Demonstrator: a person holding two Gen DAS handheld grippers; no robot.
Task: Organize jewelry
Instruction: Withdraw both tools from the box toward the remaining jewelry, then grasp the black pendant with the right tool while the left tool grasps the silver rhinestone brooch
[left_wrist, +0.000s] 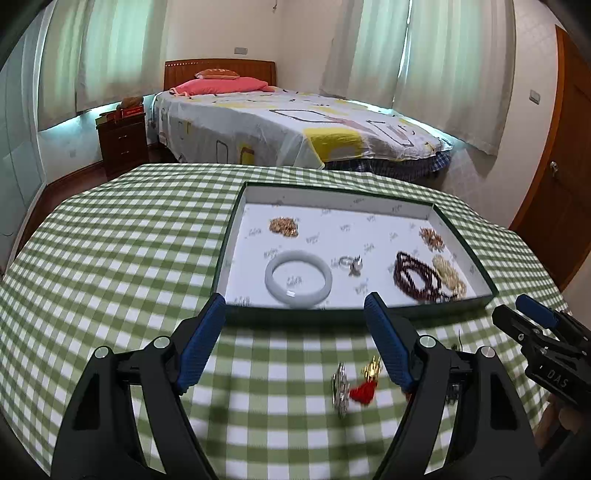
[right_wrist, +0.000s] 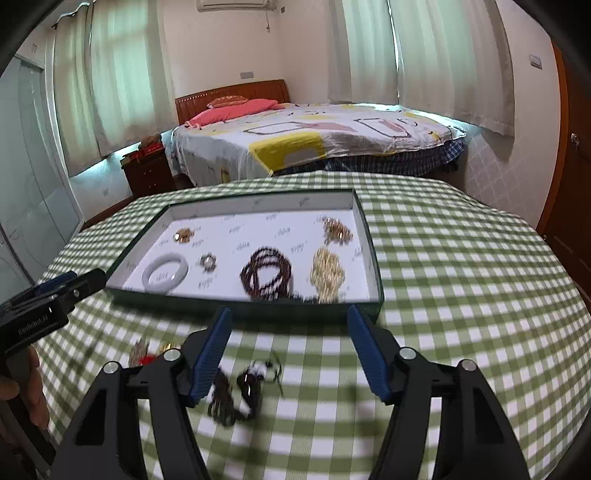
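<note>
Both grippers were the same build: black plastic frames with angular arms, each finger faced with a ribbed blue pad (left_wrist: 207, 343). Round silver screw heads (left_wrist: 161, 342) sat at the pivots. The left gripper (left_wrist: 295, 299) showed white lettering on its black body in the right wrist view; the right gripper (right_wrist: 289, 311) carried pale letters on its side in the left wrist view.

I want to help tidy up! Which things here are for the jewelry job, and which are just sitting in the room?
For the job: tray, white bangle, dark bead strand, red tassel charm, dark beads on cloth.
Just there: bed, nightstand, curtains.
</note>
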